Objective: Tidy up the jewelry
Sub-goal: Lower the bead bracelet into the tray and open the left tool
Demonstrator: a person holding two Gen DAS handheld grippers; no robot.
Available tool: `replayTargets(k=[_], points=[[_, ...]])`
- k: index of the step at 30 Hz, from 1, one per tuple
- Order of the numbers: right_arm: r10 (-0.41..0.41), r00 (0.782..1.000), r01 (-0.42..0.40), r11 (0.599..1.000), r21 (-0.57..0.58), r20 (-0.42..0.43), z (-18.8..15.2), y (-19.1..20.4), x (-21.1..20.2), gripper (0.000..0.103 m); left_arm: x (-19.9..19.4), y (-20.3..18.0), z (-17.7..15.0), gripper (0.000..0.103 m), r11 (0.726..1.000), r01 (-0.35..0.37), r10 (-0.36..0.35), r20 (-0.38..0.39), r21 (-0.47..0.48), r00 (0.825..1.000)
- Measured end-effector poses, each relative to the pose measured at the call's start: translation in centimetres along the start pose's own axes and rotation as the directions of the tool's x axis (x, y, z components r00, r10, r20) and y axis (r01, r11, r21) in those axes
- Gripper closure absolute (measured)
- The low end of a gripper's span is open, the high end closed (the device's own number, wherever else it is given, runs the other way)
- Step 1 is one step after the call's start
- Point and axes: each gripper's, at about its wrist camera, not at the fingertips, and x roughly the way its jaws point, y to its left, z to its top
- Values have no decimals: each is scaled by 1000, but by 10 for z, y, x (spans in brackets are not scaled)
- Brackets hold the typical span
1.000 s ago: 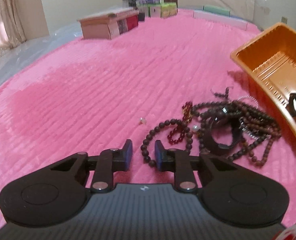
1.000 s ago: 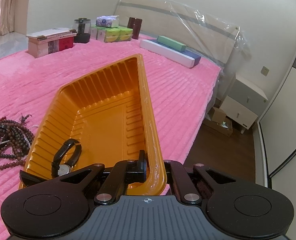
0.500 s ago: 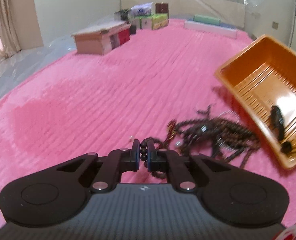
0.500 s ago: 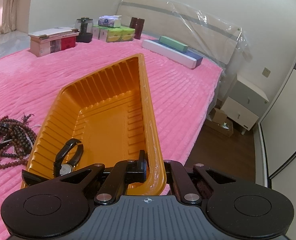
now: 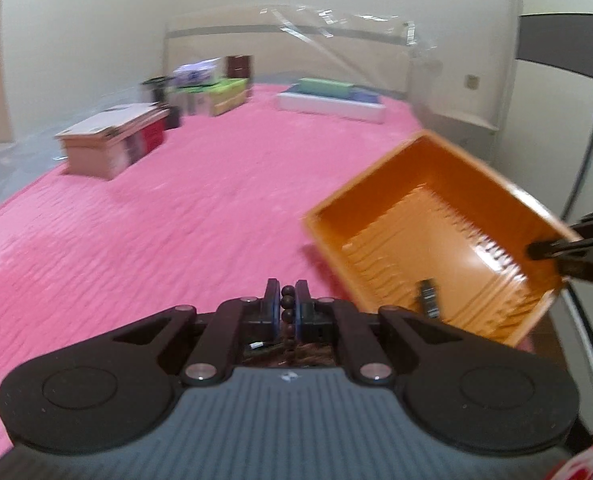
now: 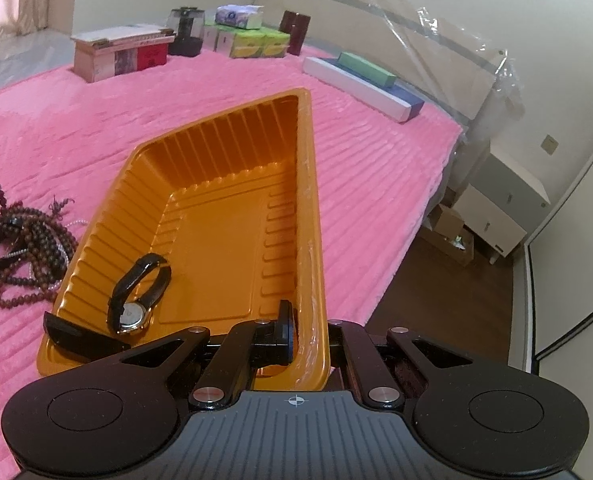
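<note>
My left gripper (image 5: 287, 307) is shut on a dark beaded bracelet (image 5: 287, 303), lifted above the pink bed; more beads hang below the jaws. The orange tray (image 5: 396, 184) lies to its right with a black-strap watch (image 5: 428, 298) inside. My right gripper (image 6: 307, 330) is shut on the orange tray's (image 6: 308, 184) near right rim. The watch (image 6: 136, 292) lies in the tray's near left corner. A pile of brown bead strands (image 6: 28, 248) lies on the bed left of the tray. My right gripper also shows in the left wrist view (image 5: 552, 250) at the tray's rim.
The pink bedspread (image 6: 76, 132) covers the bed. Stacked boxes (image 6: 120, 54), tissue and green boxes (image 6: 252, 36) and long flat boxes (image 6: 360, 80) stand at the far end by the wrapped headboard. The bed edge, wooden floor and a white nightstand (image 6: 500, 204) are to the right.
My left gripper closed on the beaded bracelet, then lifted it off the bed and swung toward the tray. My right gripper kept hold of the tray rim.
</note>
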Motion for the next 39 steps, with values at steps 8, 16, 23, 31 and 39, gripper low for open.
replayTargets(k=[8,16,23,31,39], points=[[2,998,-4,999,-34,-57,4,1,7,98,14,-40,23,97,988,148,-148,21,35,989],[7,998,-9,999,-32,-65,6,2,9,98,38,-74,30,97,967,248,-248,-6,61,969],[7,998,-9,1000,-29,-64,5,1,9,98,59,-98,27,97,937,344,-341,-50,57,939],[5,998,-7,1000,-23,-66,5,1,10,98,69,-82,12,84,953,300,-297,-77,36,952],[18,997,-20,999,-30,-73,5,1,9,98,37,8,-15,76,999,23,-24,-53,-27,998]])
